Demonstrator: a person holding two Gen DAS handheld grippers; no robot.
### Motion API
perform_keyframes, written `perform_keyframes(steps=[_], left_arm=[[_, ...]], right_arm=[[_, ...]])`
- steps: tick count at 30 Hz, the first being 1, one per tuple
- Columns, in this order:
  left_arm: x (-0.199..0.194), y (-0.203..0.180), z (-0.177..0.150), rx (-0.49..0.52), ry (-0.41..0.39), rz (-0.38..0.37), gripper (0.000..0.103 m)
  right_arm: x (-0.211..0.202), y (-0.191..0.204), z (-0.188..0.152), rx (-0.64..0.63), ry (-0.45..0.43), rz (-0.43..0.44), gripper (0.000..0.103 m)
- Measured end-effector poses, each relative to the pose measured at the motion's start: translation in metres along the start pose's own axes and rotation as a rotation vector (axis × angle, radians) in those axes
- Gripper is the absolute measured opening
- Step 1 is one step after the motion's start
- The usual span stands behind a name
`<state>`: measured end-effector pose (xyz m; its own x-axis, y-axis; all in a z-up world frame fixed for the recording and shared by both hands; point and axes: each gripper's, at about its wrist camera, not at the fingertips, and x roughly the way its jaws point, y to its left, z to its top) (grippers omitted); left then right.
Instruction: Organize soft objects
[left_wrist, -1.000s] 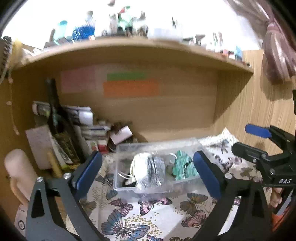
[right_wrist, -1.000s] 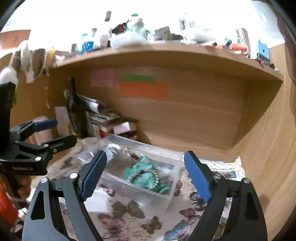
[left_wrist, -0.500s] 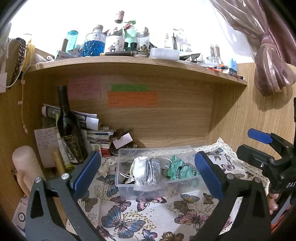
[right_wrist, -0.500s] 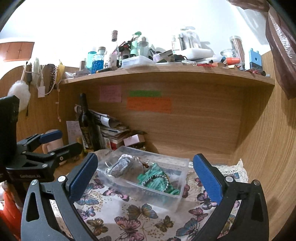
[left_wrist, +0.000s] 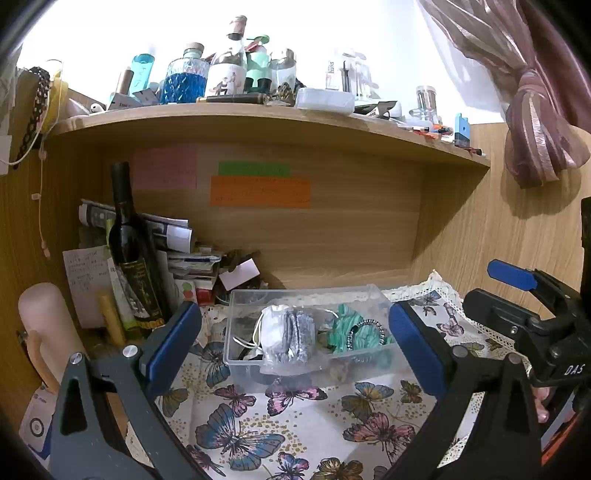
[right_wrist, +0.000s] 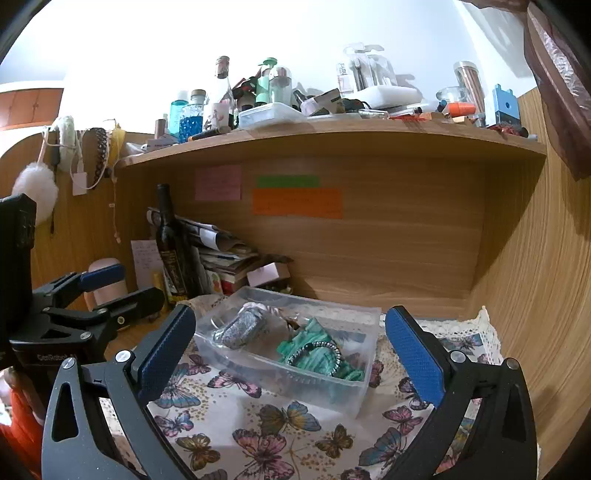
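Observation:
A clear plastic box (left_wrist: 236, 354) (right_wrist: 332, 391) stands on the butterfly cloth (left_wrist: 295, 424) under the shelf. In it lie a grey-and-white drawstring pouch (left_wrist: 288, 332) (right_wrist: 240, 326), a green scrunched cloth (left_wrist: 347, 325) (right_wrist: 317, 343) and a beaded bracelet (right_wrist: 317, 350). My left gripper (left_wrist: 295, 343) is open and empty, held back from the box. My right gripper (right_wrist: 291, 350) is open and empty, also short of the box. Each gripper shows at the edge of the other's view.
A dark wine bottle (left_wrist: 133, 258), stacked papers (left_wrist: 184, 258) and a pink cylinder (left_wrist: 44, 332) crowd the back left corner. Wooden walls close the back and right. The shelf (left_wrist: 258, 114) above carries several bottles and jars.
Both grippers have drawn back and up from the box, so it looks smaller and lower. Both stay open and empty. The box's contents have not moved.

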<state>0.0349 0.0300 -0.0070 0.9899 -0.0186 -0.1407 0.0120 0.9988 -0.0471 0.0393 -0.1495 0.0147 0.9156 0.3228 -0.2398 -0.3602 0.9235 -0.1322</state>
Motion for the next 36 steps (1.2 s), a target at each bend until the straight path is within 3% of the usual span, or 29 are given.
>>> perform_keyframes(steps=[36], left_arm=[[-0.0051,-0.0053,0.0002,0.013,-0.015,-0.013,0.103]], right_arm=[[-0.0030,-0.0027,-0.0010,0.035,0.000,0.000,0.103]])
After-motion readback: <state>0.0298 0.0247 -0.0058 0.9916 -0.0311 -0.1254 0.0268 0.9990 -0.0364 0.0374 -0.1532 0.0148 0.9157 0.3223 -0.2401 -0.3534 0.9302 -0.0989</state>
